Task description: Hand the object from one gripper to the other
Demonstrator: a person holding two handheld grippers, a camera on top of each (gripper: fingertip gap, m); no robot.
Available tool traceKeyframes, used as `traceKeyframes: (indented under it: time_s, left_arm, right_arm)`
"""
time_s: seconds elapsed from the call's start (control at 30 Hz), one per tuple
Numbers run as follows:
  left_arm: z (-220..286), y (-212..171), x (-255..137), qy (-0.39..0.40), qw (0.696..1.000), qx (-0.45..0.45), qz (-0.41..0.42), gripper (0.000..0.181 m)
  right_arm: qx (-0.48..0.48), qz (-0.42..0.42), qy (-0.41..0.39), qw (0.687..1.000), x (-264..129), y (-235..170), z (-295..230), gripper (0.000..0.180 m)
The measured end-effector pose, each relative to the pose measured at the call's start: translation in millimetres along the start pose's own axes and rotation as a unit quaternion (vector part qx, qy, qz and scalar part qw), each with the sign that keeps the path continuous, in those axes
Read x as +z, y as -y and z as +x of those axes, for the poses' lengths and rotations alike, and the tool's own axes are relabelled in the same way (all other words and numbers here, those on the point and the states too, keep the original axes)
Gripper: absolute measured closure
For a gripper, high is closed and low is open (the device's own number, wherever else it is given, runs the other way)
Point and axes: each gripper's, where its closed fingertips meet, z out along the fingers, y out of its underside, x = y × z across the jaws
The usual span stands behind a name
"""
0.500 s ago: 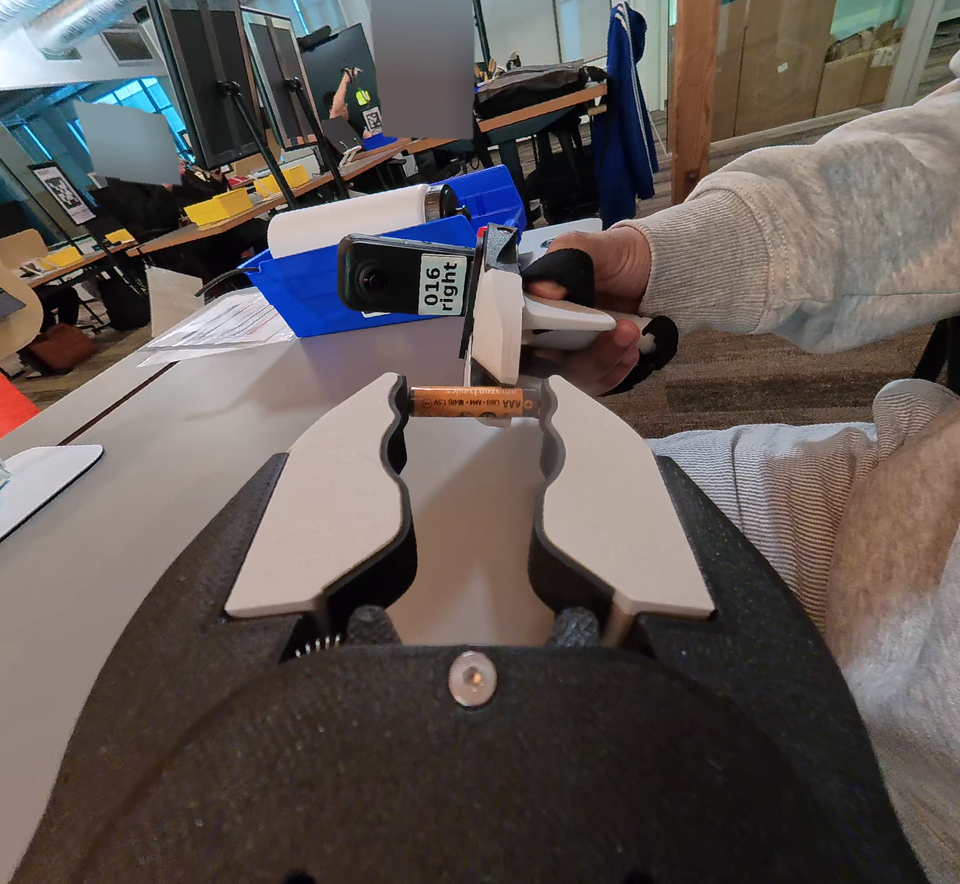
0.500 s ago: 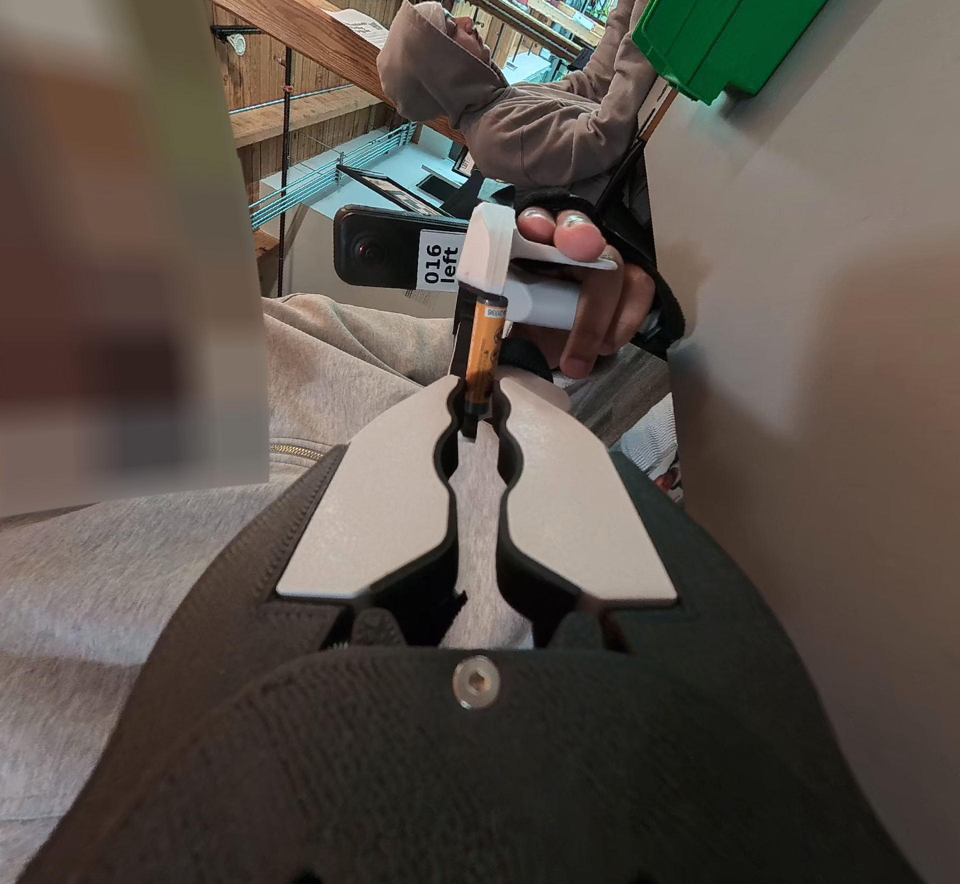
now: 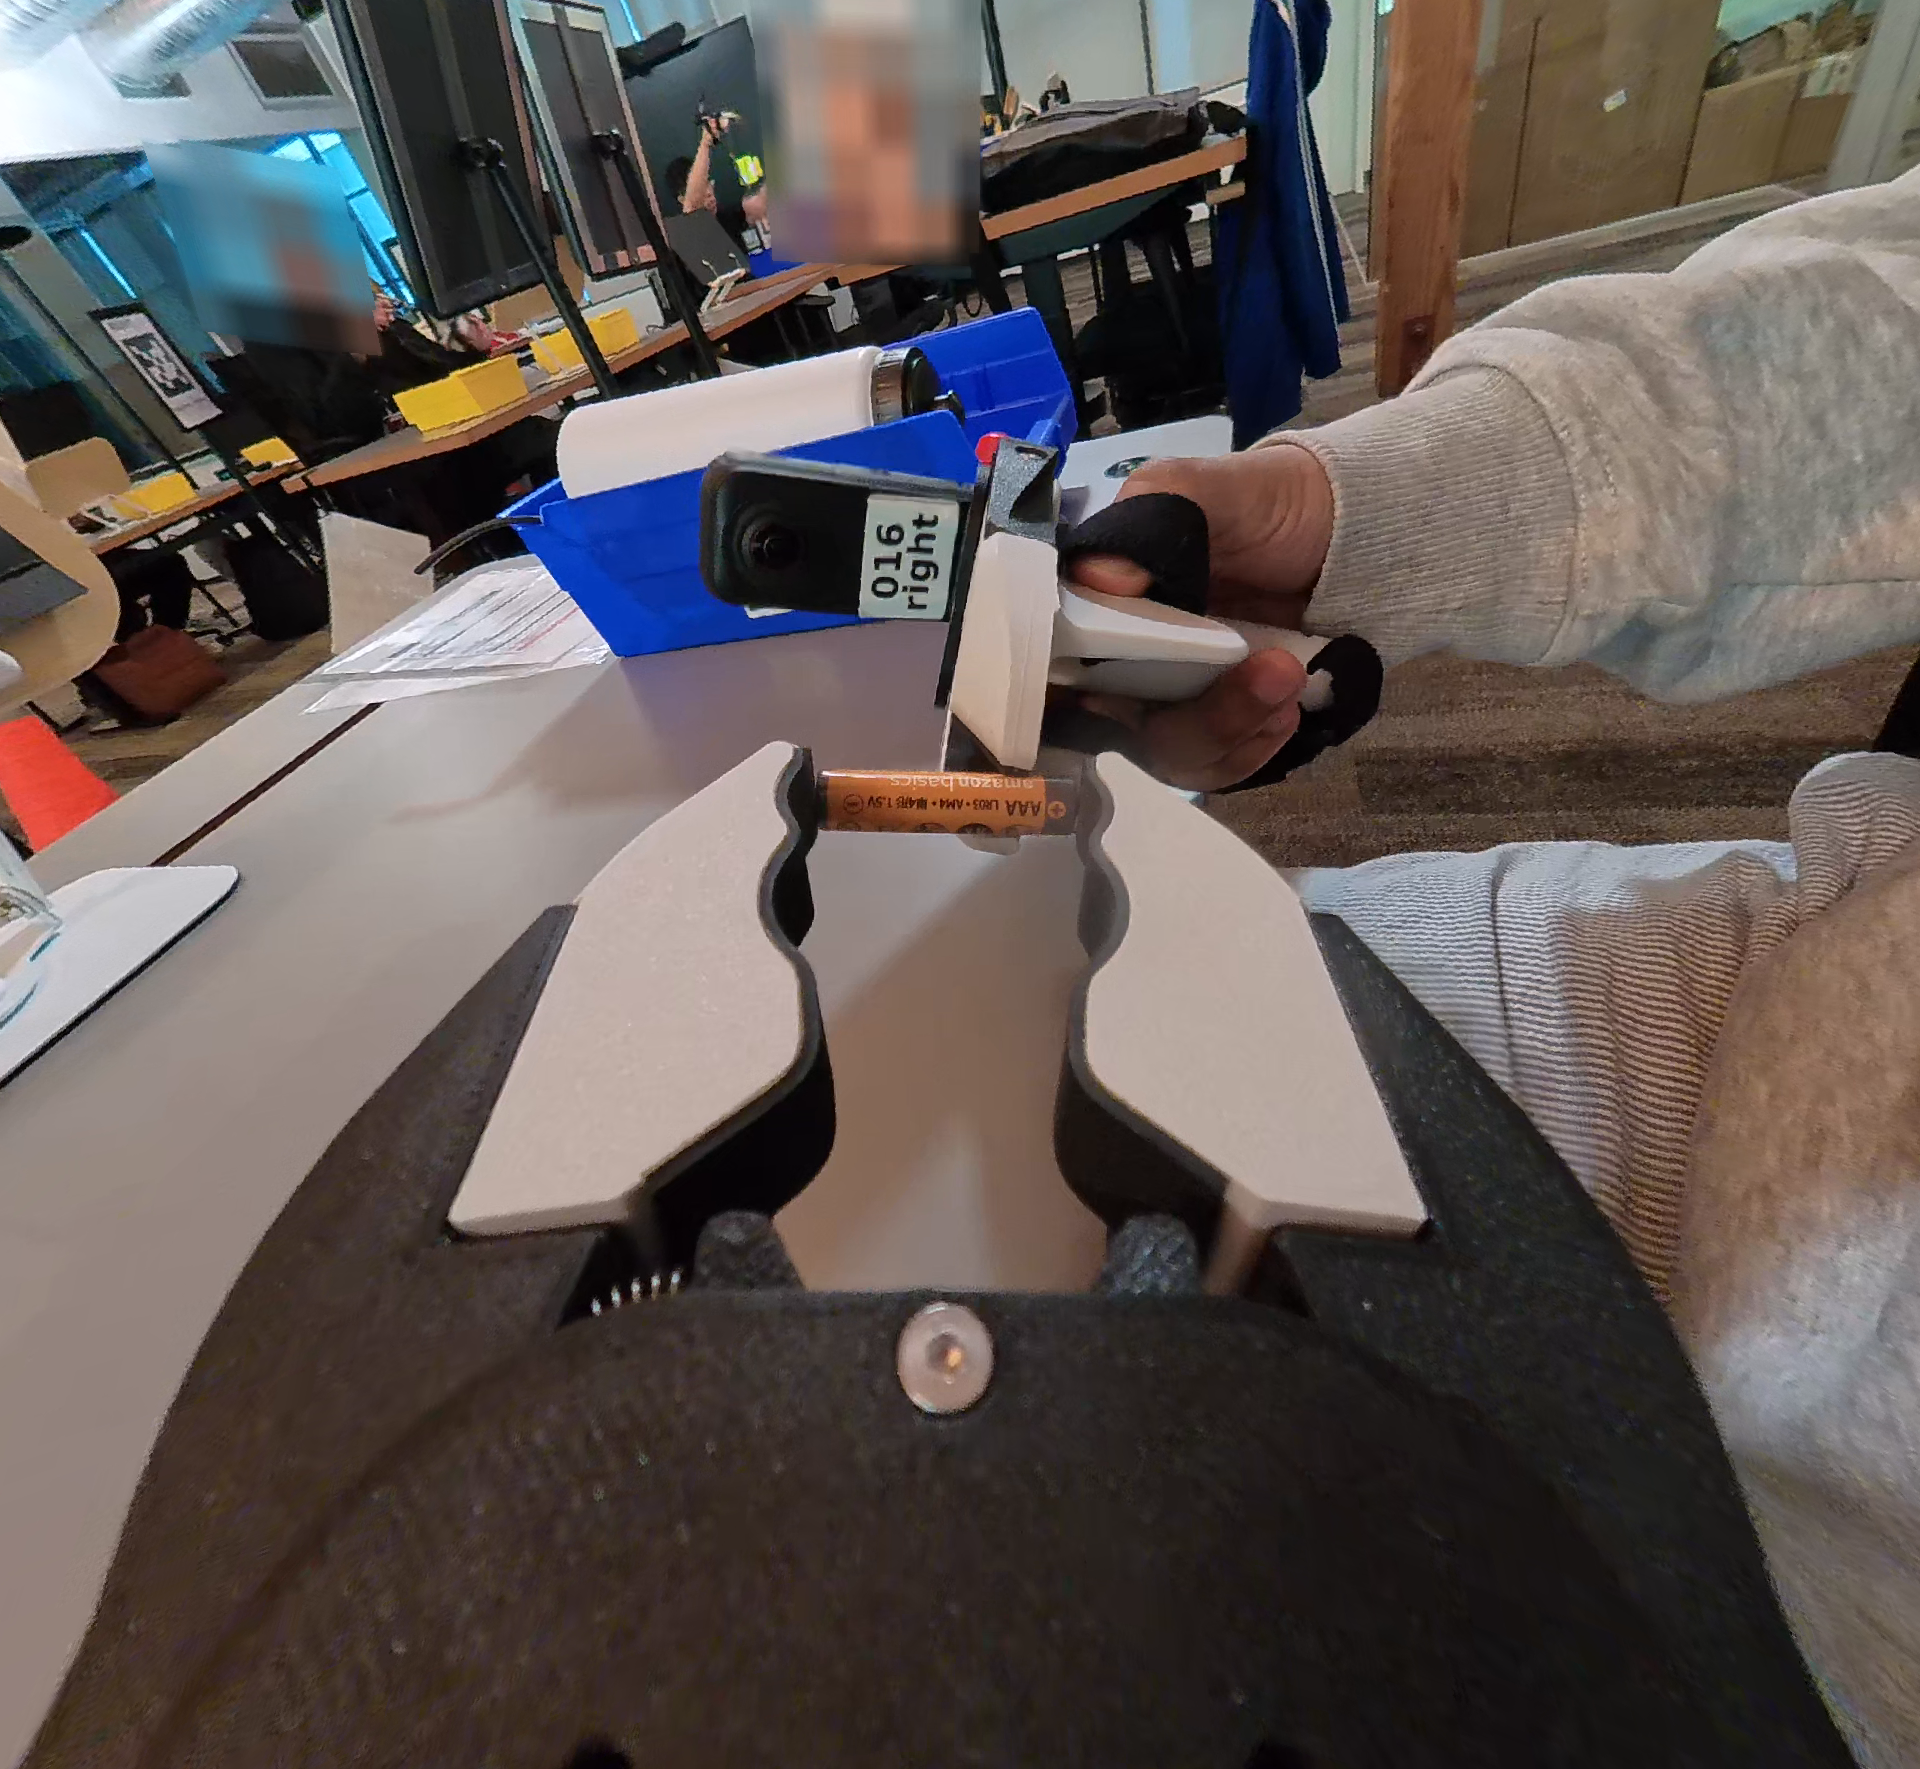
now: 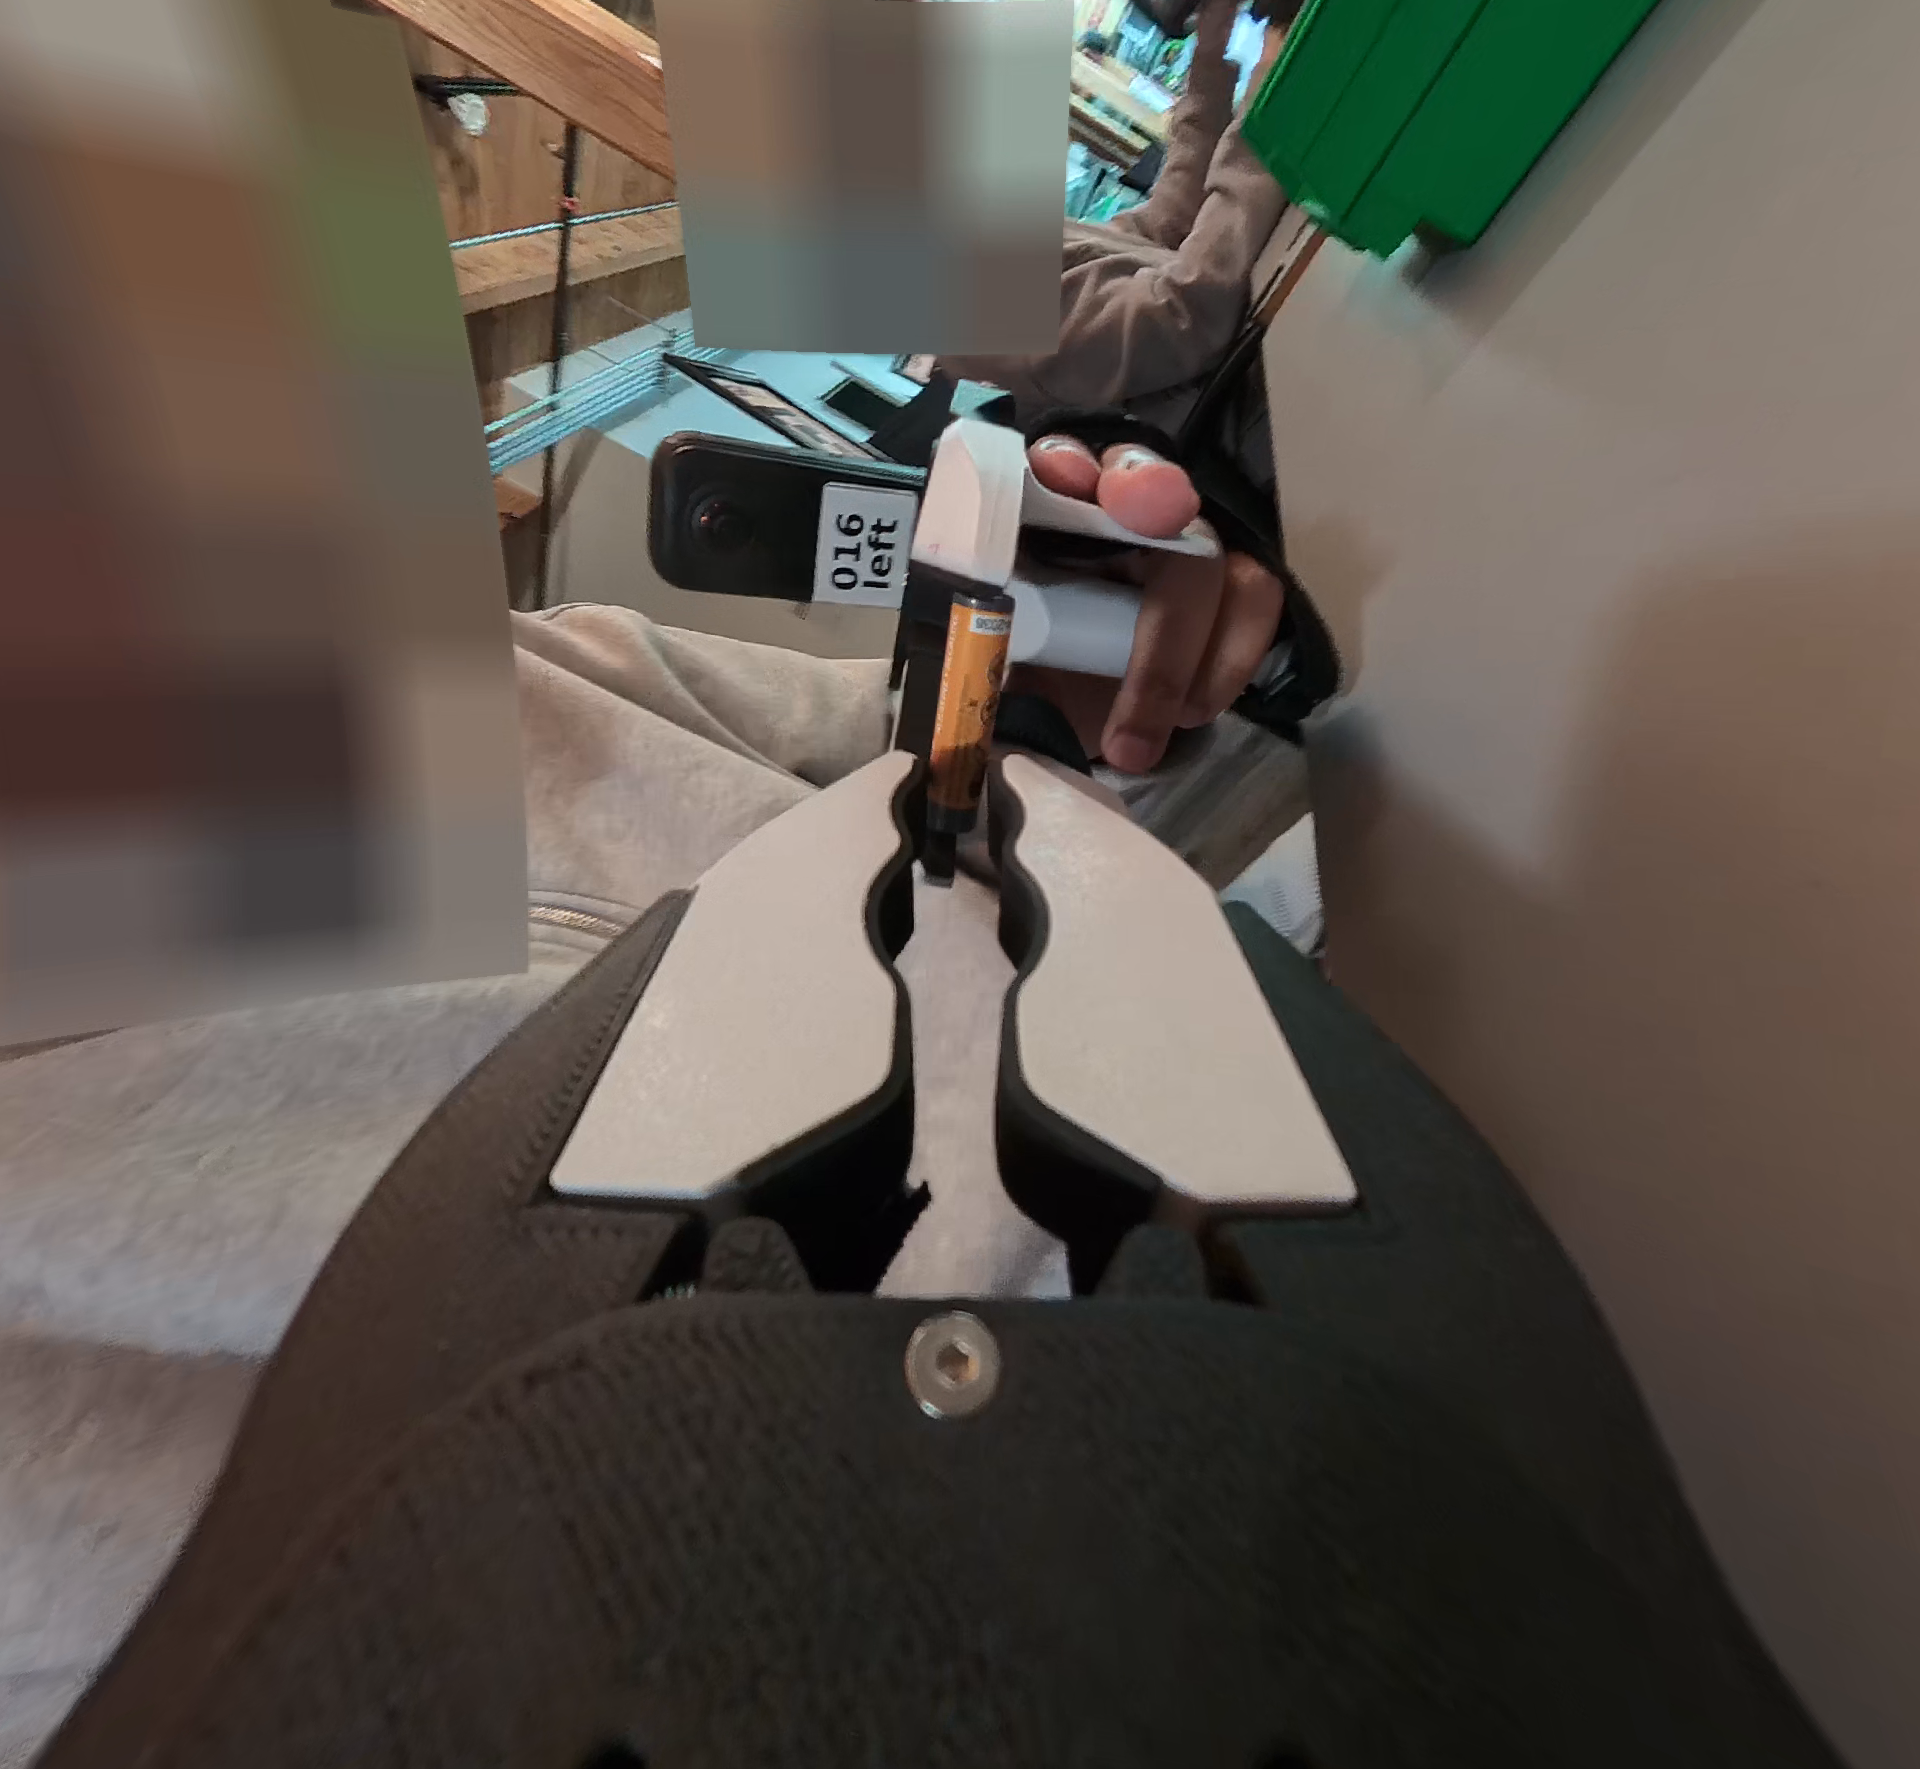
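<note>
Spanning the left gripper (image 3: 940,800) end to end, pinched lengthwise between its tips: a small orange battery (image 3: 948,802), held in the air over the near edge of the worktop (image 3: 312,888). Clamped narrowly across the battery's lower part too: right gripper (image 4: 961,810), crosswise. Judged light, rigid, smooth and prone to roll or squirt out; best gripped across mid-barrel, squarely, before loosening the end-to-end pinch.

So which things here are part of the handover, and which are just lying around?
Handover:
battery, spanning the left tool's fingertips end to end
right tool, closed around its end

Lying about:
blue bin with a white roll
papers
green bin
blue jacket
</note>
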Motion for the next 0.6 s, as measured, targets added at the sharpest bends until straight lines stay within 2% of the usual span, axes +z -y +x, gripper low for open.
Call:
traceKeyframes:
  time_s: [0.23,0.4,0.6]
  left_arm:
    - [-9.9,-11.8,1.3,0.033,0.999,0.009,-0.036,0.133]
    - [-18.9,-27.6,2.3,0.068,0.993,0.037,-0.089,0.133]
    - [-18.3,-41.8,4.8,0.081,0.983,0.085,-0.139,0.133]
  right_arm:
    - [-0.096,0.032,-0.117,0.988,-8.2,14.3,20.2,0.154]
    - [-0.186,0.041,-0.229,0.955,-16.9,24.5,34.2,0.155]
    - [-0.239,0.013,-0.282,0.929,-7.9,19.8,41.0,0.156]
